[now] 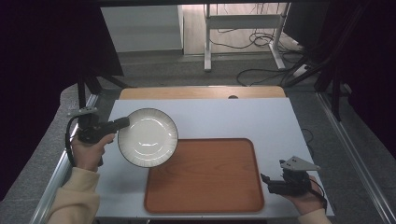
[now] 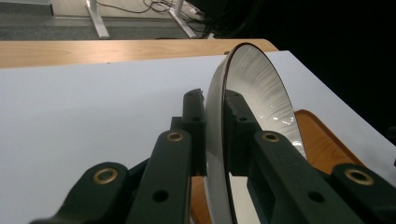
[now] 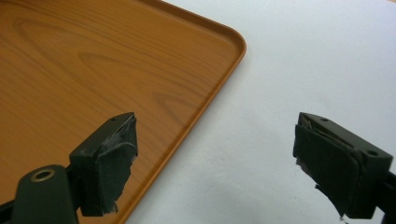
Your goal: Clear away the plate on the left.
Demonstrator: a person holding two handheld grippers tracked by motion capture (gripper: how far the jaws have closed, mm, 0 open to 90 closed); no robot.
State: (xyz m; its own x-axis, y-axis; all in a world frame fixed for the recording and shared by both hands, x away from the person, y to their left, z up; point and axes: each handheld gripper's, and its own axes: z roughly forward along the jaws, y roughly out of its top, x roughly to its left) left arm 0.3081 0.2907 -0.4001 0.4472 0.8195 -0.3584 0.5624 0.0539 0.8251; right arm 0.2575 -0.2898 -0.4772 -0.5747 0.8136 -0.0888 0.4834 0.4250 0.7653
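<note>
Holding white plate (image 1: 147, 137) by its rim in my left gripper (image 1: 122, 123), jaws clamped on rim, one pad each face; plate (image 2: 261, 93) tilted on edge, lifted above white table (image 1: 210, 116), over tray's near-left corner region
Item: wooden tray (image 1: 205, 175), flat on table, bare
Item: my right gripper (image 1: 267, 179), jaws wide apart, nothing between; resting low at tray's right edge, one pad over tray (image 3: 93, 70), other over table (image 3: 303, 56)
Item: both hands on gripper handles
</note>
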